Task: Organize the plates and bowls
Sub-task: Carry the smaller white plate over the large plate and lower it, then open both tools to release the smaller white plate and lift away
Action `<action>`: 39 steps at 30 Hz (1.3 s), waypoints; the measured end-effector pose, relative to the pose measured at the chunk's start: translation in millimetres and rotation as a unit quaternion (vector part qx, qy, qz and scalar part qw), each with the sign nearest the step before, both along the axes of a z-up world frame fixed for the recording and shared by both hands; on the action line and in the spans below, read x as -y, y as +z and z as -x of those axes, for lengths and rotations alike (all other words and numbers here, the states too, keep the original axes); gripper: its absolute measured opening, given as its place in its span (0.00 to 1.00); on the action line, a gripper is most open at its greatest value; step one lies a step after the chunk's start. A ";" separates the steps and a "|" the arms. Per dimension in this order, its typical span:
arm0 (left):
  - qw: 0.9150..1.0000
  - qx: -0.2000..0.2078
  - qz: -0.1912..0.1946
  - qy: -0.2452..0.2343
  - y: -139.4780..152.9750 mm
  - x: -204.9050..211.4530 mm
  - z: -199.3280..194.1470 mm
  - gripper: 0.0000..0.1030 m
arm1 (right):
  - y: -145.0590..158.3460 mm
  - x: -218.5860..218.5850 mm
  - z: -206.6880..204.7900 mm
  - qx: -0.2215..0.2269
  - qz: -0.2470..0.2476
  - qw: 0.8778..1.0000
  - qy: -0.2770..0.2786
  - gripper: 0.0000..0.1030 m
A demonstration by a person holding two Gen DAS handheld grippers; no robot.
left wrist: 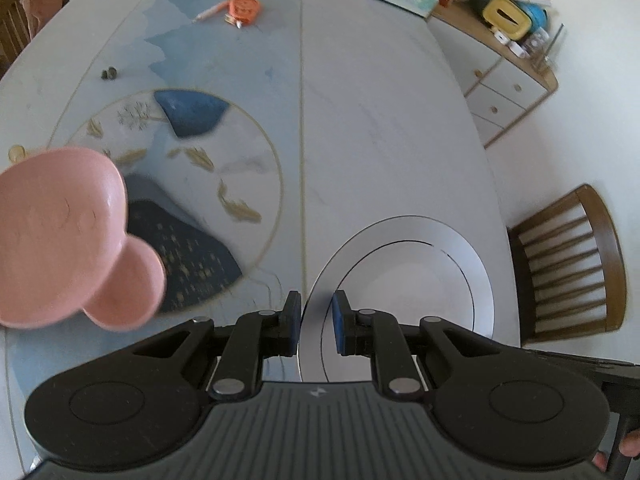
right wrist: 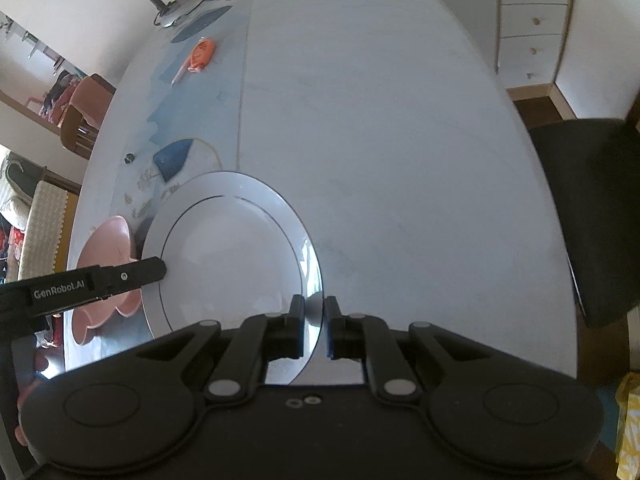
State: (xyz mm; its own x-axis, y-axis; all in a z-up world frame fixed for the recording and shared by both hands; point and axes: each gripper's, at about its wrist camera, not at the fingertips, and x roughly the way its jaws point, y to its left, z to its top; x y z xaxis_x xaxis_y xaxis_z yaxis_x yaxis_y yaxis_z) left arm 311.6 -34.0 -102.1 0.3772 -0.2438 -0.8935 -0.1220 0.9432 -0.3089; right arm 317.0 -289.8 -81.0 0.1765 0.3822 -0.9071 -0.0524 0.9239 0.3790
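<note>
Right gripper [right wrist: 314,326] astride white plate [right wrist: 232,240] rim.
</note>
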 end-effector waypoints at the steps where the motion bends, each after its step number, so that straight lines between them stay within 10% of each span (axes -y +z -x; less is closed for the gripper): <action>1: 1.000 -0.001 0.001 -0.002 -0.1 3.1 3.6 0.15 | -0.5 2.2 3.6 -0.001 0.000 1.000 -0.003 0.10; 39: 0.993 -0.050 -0.032 -0.105 -51.2 88.1 84.0 0.14 | -35.9 74.3 102.8 -0.036 0.023 0.997 -0.065 0.09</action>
State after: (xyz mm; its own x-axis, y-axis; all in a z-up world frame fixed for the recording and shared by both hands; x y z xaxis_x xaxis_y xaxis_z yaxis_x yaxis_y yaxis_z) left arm 227.6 -122.1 -153.3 0.2332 -0.2489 -0.9400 0.0525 0.9685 -0.2434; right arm 214.2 -364.1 -116.8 0.1558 0.3183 -0.9351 0.0938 0.9376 0.3348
